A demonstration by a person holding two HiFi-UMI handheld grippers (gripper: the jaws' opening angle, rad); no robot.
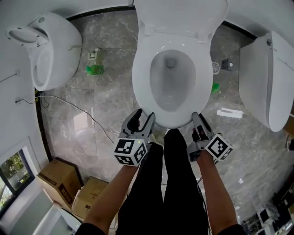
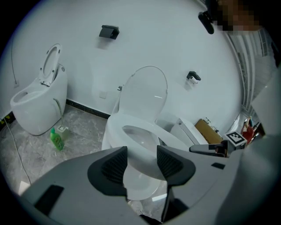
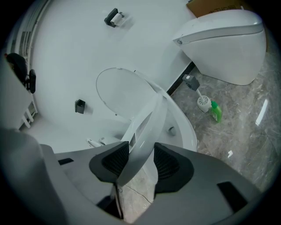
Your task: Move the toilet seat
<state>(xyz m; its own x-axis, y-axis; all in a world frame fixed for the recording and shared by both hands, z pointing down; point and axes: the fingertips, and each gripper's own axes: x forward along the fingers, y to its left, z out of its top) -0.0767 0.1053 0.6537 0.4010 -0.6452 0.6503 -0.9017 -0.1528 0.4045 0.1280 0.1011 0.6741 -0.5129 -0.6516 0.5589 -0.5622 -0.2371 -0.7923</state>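
Observation:
The white toilet seat [image 1: 141, 87] lies low over the bowl in the head view, and its lid [image 1: 179, 13] stands up against the wall. My left gripper [image 1: 143, 117] is at the seat's front left rim. In the left gripper view the seat [image 2: 115, 125] fills the gap between the pads, and the left gripper [image 2: 142, 160] is shut on it. My right gripper [image 1: 198, 123] is at the front right rim. In the right gripper view the seat [image 3: 149, 118] runs slanted between the pads and touches both, with the right gripper [image 3: 141, 160] shut on it.
Another toilet [image 1: 50, 46] stands at the left and a third [image 1: 266, 78] at the right. A green bottle [image 1: 95, 69], a toilet brush [image 1: 216, 67] and a cable lie on the marble floor. Cardboard boxes [image 1: 59, 176] sit at lower left. The person's black-clad legs [image 1: 170, 183] stand before the bowl.

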